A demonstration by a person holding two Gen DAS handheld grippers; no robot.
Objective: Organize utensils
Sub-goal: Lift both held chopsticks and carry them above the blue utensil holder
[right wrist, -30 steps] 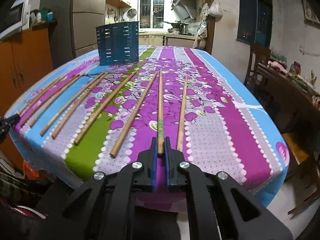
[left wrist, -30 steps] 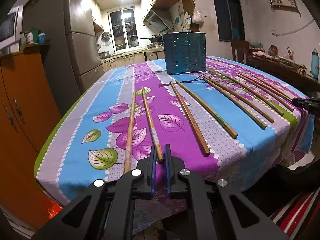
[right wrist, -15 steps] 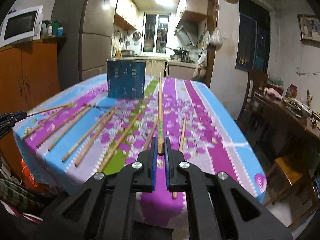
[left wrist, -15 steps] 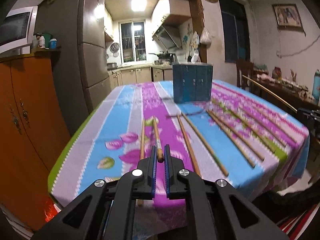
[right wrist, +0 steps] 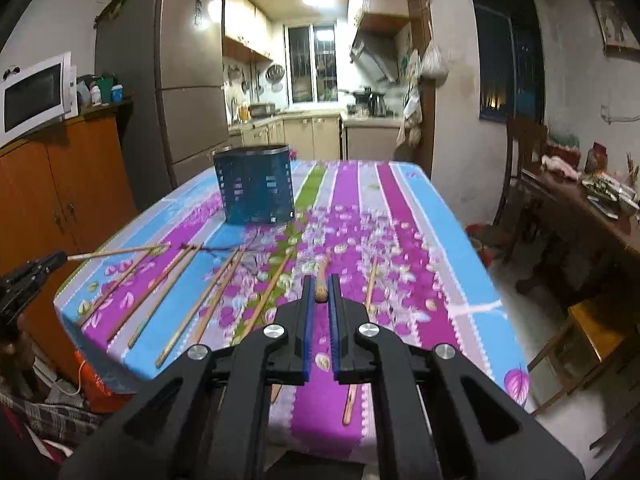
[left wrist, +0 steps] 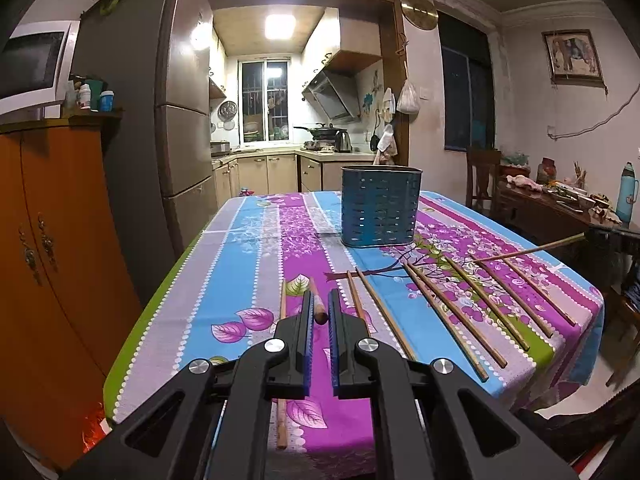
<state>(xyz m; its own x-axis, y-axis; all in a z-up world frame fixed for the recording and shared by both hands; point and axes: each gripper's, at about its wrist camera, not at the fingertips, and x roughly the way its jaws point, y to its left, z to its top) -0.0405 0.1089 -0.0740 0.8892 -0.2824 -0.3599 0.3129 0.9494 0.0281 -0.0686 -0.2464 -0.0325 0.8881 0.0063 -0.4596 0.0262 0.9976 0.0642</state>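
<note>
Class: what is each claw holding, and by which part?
Left claw: a chopstick, by its near end. Right claw: another chopstick, also by its near end.

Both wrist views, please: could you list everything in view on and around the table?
blue perforated metal utensil holder: one, blue, upright at the table's far middle
brown wooden chopsticks: about eight, brown, lying on the cloth
floral striped tablecloth: one, purple, blue and green, covering the table
orange wooden cabinet: one, orange, left of the table
white microwave: one, white, on the cabinet
left gripper: black, shut on a raised chopstick
right gripper: black, shut on another chopstick
</note>
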